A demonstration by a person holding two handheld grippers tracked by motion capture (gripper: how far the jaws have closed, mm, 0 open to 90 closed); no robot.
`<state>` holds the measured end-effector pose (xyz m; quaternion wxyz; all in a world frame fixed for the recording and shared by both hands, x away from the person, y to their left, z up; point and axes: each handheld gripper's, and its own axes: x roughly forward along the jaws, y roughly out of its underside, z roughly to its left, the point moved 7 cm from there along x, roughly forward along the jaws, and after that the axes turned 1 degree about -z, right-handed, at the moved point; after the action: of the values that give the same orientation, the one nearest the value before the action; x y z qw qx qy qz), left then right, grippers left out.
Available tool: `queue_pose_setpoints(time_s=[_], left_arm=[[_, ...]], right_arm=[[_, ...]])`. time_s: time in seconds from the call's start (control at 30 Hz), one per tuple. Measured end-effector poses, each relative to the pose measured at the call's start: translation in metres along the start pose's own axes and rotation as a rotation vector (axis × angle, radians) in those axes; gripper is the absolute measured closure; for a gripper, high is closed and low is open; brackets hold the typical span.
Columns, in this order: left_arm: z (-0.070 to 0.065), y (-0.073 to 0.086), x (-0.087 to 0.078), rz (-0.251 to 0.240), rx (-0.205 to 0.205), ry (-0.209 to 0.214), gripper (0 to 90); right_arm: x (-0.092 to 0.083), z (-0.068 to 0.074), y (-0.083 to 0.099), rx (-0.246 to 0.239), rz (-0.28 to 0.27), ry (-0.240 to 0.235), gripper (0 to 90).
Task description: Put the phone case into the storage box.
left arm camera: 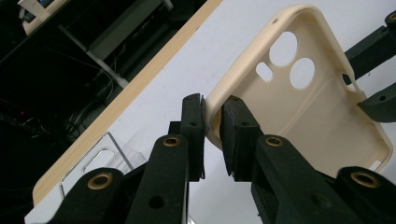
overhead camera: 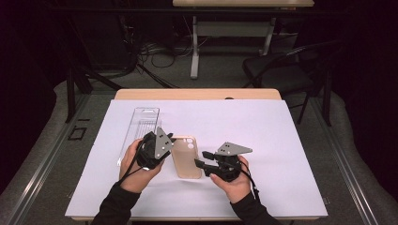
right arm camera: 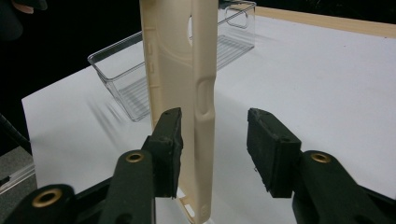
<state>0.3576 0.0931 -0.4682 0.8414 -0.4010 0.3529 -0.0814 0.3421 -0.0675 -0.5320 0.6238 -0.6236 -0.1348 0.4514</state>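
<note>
Left gripper [left arm camera: 212,135] pinches the case [left arm camera: 308,107] edge; right gripper [right arm camera: 215,149] jaws, apart astride the opposite edge, should withdraw squarely.

phone case [right arm camera: 180,93] — top, bottom cut off | clear tray [right arm camera: 140,79] — partly hidden

Both forearms wear dark long sleeves [overhead camera: 115,206], and each hand holds a black gripper, left [left arm camera: 212,121] and right [right arm camera: 215,140], with brass-ringed pivots, a grey three-cornered plate [overhead camera: 233,149] and a black cable.
</note>
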Motion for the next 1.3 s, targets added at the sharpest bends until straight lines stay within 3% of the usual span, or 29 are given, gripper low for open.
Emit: queue_pose_setpoints(time_s=[0.4,0.73,1.3], left_arm=[[0.008,0.003,-0.003,0.004,-0.006,-0.005,79.9],[0.014,0.004,-0.006,0.003,0.003,-0.020,79.9],[0.018,0.000,-0.001,0.018,0.000,0.003,79.8]], right_arm=[[-0.009,-0.001,-0.010,-0.042,-0.034,0.015,49.5],[-0.016,-0.004,-0.010,-0.111,-0.040,0.013,47.8],[-0.051,-0.035,0.006,-0.121,-0.017,0.123,40.4]])
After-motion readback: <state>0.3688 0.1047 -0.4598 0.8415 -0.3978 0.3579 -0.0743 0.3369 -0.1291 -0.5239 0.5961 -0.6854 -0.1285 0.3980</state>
